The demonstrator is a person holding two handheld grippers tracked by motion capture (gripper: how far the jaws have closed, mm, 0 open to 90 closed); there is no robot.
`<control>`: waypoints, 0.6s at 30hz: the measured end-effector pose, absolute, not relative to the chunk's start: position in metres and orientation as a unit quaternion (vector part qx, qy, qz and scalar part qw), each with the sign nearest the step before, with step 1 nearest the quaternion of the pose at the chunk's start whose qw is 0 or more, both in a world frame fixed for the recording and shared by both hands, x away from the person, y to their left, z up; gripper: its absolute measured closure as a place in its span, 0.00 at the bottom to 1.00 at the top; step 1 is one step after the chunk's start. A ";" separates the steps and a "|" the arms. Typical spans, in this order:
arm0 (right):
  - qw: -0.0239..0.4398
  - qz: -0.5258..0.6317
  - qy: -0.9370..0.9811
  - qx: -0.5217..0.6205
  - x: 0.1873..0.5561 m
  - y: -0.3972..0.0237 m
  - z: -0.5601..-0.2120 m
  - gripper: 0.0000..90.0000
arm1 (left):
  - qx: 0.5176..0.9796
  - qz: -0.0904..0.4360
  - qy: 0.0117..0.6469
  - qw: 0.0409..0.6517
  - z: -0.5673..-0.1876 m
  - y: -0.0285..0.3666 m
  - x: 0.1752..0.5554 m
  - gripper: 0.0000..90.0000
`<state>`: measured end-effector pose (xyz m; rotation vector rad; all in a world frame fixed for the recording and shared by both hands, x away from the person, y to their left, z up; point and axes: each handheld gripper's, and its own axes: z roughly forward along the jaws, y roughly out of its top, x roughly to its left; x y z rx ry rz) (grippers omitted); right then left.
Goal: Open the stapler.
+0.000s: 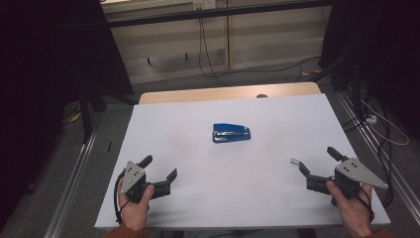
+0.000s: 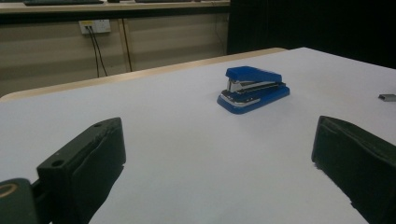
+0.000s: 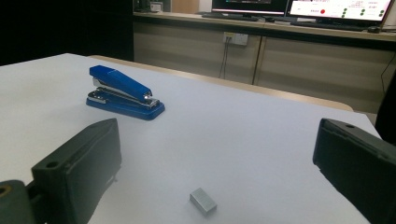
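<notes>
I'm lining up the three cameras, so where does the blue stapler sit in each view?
High view: blue stapler at the table's middle, between and beyond both grippers.
Left gripper view: right of centre, upper half.
Right gripper view: upper left.
Shared landmark: the small grey staple strip on the white table.

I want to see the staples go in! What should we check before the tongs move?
1. Left tongs open, nothing between them: ok.
2. Right tongs open, nothing between them: ok.
3. Blue metal-and-plastic stapler resting flat on the white table, apart from both tongs: ok.
4. Small grey block of staples lying free just ahead of the right tongs: ok.
5. Stapler lid lifted for loading: not ok, lid down.
</notes>
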<state>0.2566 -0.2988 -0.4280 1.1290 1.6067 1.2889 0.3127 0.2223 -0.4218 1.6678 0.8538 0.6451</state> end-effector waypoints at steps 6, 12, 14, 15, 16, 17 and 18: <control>0.385 0.507 0.632 0.442 0.258 -0.298 -0.428 0.01 | 0.703 0.275 0.351 0.554 -0.420 0.222 0.310 0.03; 0.376 0.511 0.636 0.439 0.259 -0.297 -0.429 0.01 | 0.708 0.271 0.358 0.545 -0.420 0.218 0.311 0.03; 0.375 0.511 0.637 0.439 0.259 -0.297 -0.429 0.01 | 0.712 0.273 0.358 0.539 -0.420 0.218 0.311 0.03; 0.373 0.513 0.637 0.438 0.259 -0.297 -0.429 0.01 | 0.715 0.283 0.362 0.527 -0.420 0.218 0.312 0.03; 0.370 0.514 0.640 0.435 0.259 -0.296 -0.429 0.01 | 0.715 0.287 0.364 0.524 -0.420 0.218 0.312 0.03; 0.370 0.514 0.640 0.435 0.259 -0.296 -0.429 0.01 | 0.715 0.285 0.365 0.524 -0.420 0.218 0.313 0.03; 0.363 0.520 0.641 0.432 0.260 -0.294 -0.429 0.01 | 0.718 0.273 0.363 0.527 -0.420 0.217 0.314 0.03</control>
